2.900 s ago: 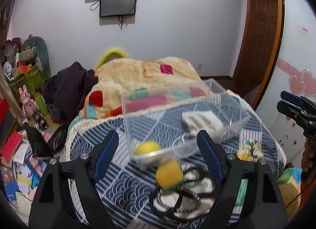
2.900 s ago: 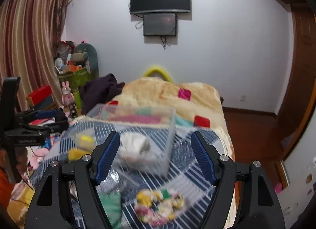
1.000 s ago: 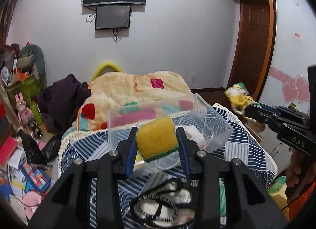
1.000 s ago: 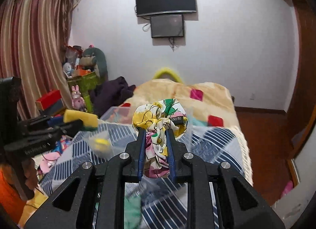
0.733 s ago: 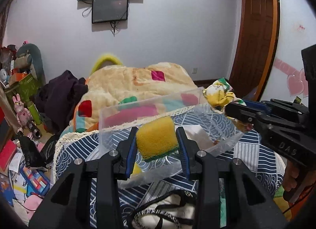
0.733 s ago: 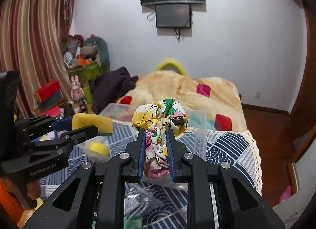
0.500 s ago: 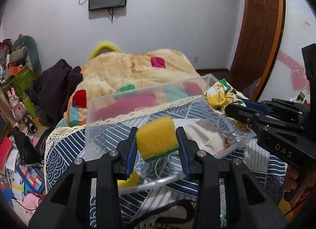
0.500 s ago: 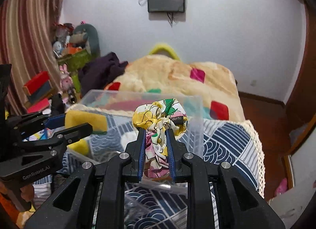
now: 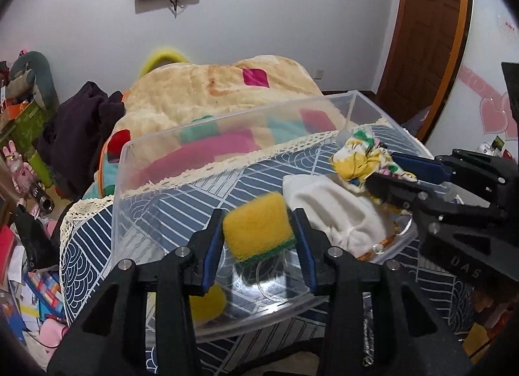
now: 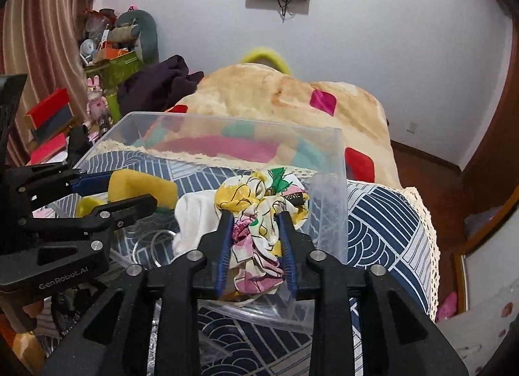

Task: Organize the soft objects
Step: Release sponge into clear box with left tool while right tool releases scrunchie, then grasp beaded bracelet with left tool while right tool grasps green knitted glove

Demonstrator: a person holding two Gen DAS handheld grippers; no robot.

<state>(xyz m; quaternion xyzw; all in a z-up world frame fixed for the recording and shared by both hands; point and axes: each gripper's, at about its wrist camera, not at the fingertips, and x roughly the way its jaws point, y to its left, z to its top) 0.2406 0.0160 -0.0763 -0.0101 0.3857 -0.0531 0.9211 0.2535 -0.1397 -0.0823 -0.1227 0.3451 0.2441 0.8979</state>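
My left gripper [image 9: 258, 231] is shut on a yellow sponge [image 9: 258, 228] with a green underside and holds it over the open clear plastic bin [image 9: 181, 142]. My right gripper [image 10: 254, 214] is shut on a floral yellow, white and pink scrunchie [image 10: 259, 204] and holds it over the bin's right part [image 10: 327, 162]. A white cloth [image 9: 334, 210] lies inside the bin, also seen in the right wrist view [image 10: 194, 217]. A yellow ball [image 9: 207, 303] sits at the bin's near left corner. The right gripper with the scrunchie [image 9: 363, 162] shows in the left wrist view; the left one with the sponge [image 10: 139, 188] shows in the right wrist view.
The bin stands on a bed with a blue and white patterned cover [image 10: 382, 227]. A beige quilt with coloured patches [image 9: 227, 87] lies behind it. Dark clothes [image 9: 78, 123], toys and boxes [image 10: 52, 116] crowd the left side. A brown door [image 9: 425, 29] stands at the right.
Both grippers closed on the sponge and the scrunchie, lifted them from the bed and have moved forward and down over the bin.
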